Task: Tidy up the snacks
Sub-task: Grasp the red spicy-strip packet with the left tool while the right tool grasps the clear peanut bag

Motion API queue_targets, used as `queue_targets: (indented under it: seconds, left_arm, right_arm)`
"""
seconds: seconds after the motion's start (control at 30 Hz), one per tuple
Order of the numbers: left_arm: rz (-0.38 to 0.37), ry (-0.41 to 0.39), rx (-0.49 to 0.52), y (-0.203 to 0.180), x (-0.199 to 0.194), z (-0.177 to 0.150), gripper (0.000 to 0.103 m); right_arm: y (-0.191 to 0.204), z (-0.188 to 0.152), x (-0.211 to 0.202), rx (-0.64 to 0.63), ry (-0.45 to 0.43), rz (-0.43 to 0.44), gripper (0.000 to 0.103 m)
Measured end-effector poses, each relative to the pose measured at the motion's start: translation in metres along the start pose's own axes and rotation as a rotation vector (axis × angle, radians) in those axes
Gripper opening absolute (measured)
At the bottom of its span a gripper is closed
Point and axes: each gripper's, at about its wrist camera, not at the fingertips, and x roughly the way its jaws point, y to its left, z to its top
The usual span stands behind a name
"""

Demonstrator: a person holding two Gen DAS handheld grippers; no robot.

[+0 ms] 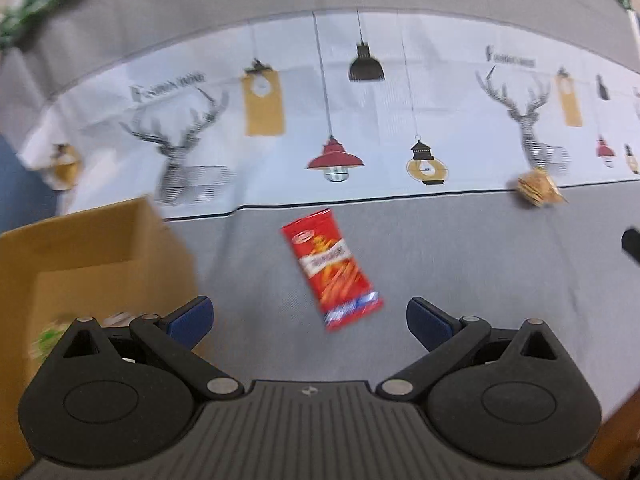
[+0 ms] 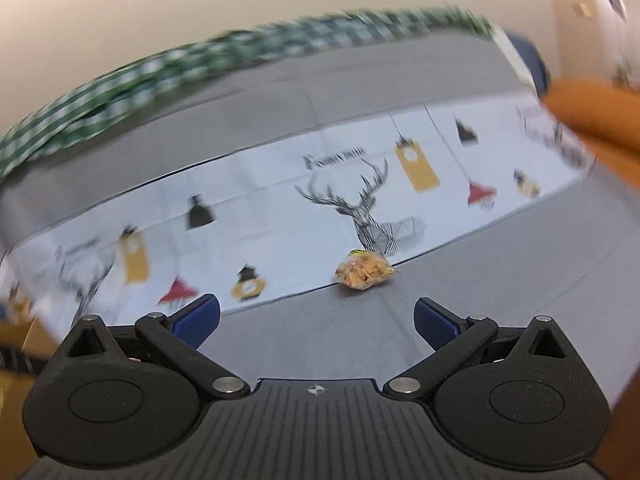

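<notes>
Lying ahead of the empty left gripper (image 1: 308, 316), a red snack packet (image 1: 330, 266) on grey cloth (image 1: 460, 248)

Both wrist views look forward, low over the grey tablecloth (image 1: 460, 248), sharing the clear cracker bag (image 1: 536, 189) at its printed strip (image 2: 280, 216)

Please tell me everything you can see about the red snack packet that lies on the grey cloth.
The red, flat, oblong snack packet looks like glossy plastic film, printed with orange sticks, a small oval logo and a white label band; its lower end is blue and silvery. It looks sealed. It lies flat and slanted on the grey tablecloth, touching nothing else, just below the white printed strip. It lies ahead of the open left gripper, right of the brown cardboard box. Blur hides the text.
</notes>
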Motion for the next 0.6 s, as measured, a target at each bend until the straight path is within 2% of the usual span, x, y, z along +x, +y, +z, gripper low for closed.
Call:
queue_targets:
  seconds: [0.1,0.23,0.4,0.47,0.5,0.57,0.6]
  left_arm:
    - [-0.012,0.072,-0.025,-0.012,0.061,0.020,0.103]
    - [-0.003,0.167,-0.072,-0.015,0.124,0.034,0.103]
    - [0.042,0.201,-0.101,-0.010,0.171,0.039,0.103]
    - [0.038,0.251,-0.119,-0.004,0.191,0.038,0.103]
    - [0.009,0.236,-0.157,0.003,0.193,0.037,0.103]
    - [0.011,0.202,-0.186,0.008,0.193,0.036,0.103]
    - [0.010,0.191,-0.171,0.008,0.193,0.035,0.103]
  right_arm:
    - [-0.014,0.010,0.068,0.065,0.022,-0.036,0.102]
    - [-0.020,0.016,0.164,0.042,0.074,-0.123,0.102]
    - [-0.021,0.017,0.254,-0.013,0.127,-0.189,0.102]
    - [-0.022,0.015,0.280,-0.007,0.163,-0.215,0.102]
    - [-0.024,0.012,0.292,-0.007,0.181,-0.239,0.102]
    - [-0.032,0.005,0.313,-0.003,0.227,-0.277,0.103]
    - [-0.033,0.003,0.312,-0.018,0.180,-0.279,0.102]
